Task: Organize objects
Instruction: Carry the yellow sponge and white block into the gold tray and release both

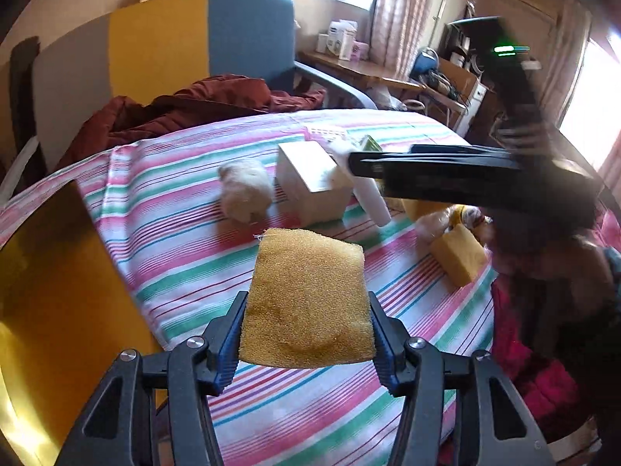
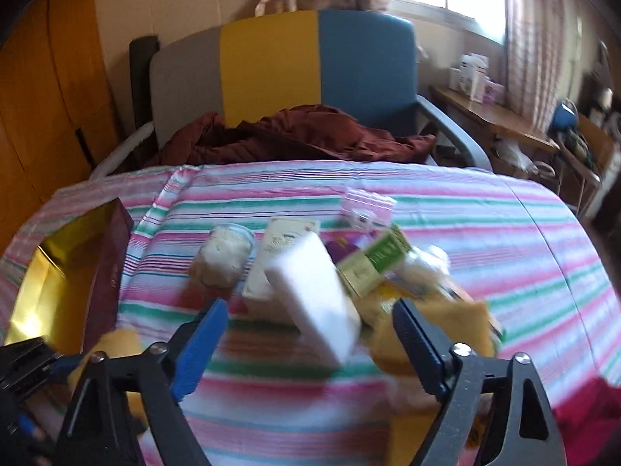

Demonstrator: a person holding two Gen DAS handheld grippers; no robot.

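Note:
My left gripper (image 1: 308, 334) is shut on a yellow sponge (image 1: 308, 295) and holds it above the striped bedspread (image 1: 186, 233). My right gripper (image 2: 310, 334) is open and empty, blurred, just in front of a white foam block (image 2: 316, 303) that leans on a white box (image 2: 279, 256). In the left wrist view the right gripper (image 1: 427, 171) reaches in from the right over the white box (image 1: 310, 182). A second yellow sponge (image 1: 460, 256) lies at the right. A gold-lined box (image 1: 50, 303) stands open at the left.
A fluffy white ball (image 1: 244, 190), a green carton (image 2: 376, 264), a pink packet (image 2: 368, 204) and a jar (image 2: 225, 256) lie in the pile. A dark red jacket (image 2: 295, 136) lies on the chair (image 2: 349, 70) behind the bed. A desk (image 2: 496, 116) stands right.

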